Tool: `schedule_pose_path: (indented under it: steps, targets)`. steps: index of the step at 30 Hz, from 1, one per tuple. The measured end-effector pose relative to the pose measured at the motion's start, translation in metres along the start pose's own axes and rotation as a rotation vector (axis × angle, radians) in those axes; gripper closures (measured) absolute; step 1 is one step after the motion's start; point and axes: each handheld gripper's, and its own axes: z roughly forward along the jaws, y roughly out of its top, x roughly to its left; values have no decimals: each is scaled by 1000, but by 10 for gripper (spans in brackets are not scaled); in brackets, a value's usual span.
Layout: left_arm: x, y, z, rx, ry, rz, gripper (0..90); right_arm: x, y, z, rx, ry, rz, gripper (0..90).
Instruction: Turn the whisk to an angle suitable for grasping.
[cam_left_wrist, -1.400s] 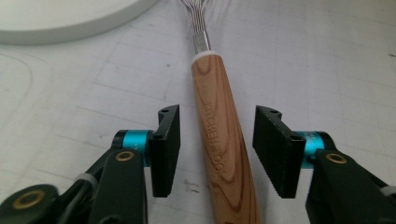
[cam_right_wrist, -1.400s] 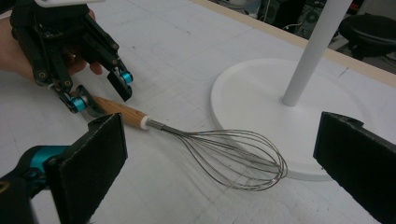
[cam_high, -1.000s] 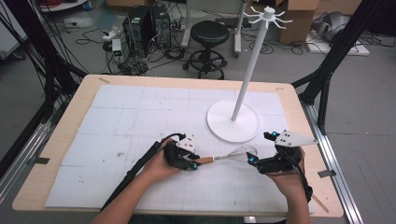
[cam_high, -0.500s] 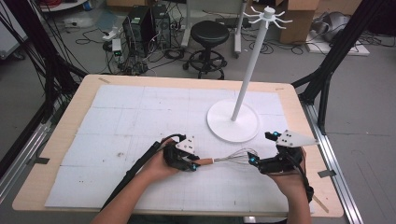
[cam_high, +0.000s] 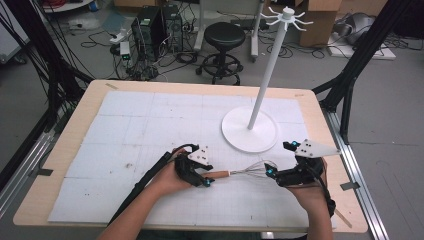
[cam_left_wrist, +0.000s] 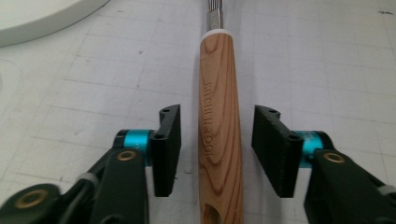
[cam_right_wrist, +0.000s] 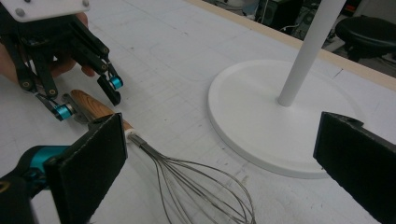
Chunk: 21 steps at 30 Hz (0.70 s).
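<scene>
A whisk (cam_high: 235, 173) with a wooden handle (cam_left_wrist: 219, 116) and wire loops (cam_right_wrist: 196, 182) lies flat on the white mat, handle to the left. My left gripper (cam_high: 206, 179) straddles the handle; its jaws have just been opening and stand open, with a gap on each side of the wood between them. From the right gripper view the left gripper (cam_right_wrist: 88, 98) sits over the handle's end. My right gripper (cam_high: 271, 173) is at the wire end, wide open (cam_right_wrist: 224, 135), touching nothing.
A white stand with a round base (cam_high: 250, 131) and a tall pole (cam_high: 265, 75) topped by hooks stands just behind the whisk. The base (cam_right_wrist: 261, 112) is close to my right gripper. The table's edge (cam_high: 350, 200) runs at the right.
The left gripper's jaws have come off the whisk's handle and now stand apart. The whisk has settled flat on the mat. Both hands stay where they were.
</scene>
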Motion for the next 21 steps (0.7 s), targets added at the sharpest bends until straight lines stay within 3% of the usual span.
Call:
schedule_pose_path:
  steps: [6, 15, 21]
  targets:
    - [1, -3, -23, -83, 15, -34, 357, 0, 0, -1, 0, 1, 5, 14]
    - [2, -26, -78, -229, 84, -90, 295, 2, 1, 3, 5, 8, -1, 14]
    - [2, -35, -102, -304, 113, -112, 262, 2, 2, 6, 15, 5, -1, 14]
